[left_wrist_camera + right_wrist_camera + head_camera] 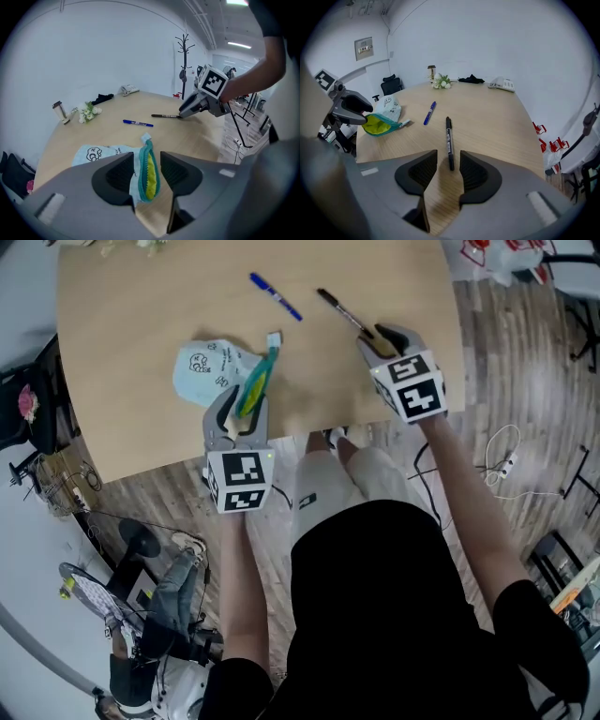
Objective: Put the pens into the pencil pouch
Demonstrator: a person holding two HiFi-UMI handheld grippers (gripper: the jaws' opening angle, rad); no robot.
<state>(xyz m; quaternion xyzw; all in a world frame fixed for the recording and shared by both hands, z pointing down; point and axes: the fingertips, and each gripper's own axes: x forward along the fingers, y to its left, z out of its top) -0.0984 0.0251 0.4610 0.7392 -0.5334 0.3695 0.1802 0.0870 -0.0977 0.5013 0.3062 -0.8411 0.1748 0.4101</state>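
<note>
A pale blue pencil pouch (pixel 208 369) with a teal zipper and yellow lining lies on the wooden table (pixel 141 306). Its open mouth (pixel 149 172) stands up between the jaws of my left gripper (pixel 146 161), which is open; the pads sit close on either side without visibly pressing. A blue pen (pixel 276 296) lies further back. A black pen (pixel 449 140) lies ahead of my right gripper (pixel 447 159), which is open with the pen's near end between its jaws. In the head view the left gripper (pixel 241 409) is at the pouch and the right gripper (pixel 386 341) is at the black pen (pixel 342 311).
At the table's far end are a small bunch of flowers (pixel 442 81), a desk phone (pixel 501 85) and a black item (pixel 471 78). The table's near edge runs just behind both grippers. Cables (pixel 506 465) lie on the floor to the right.
</note>
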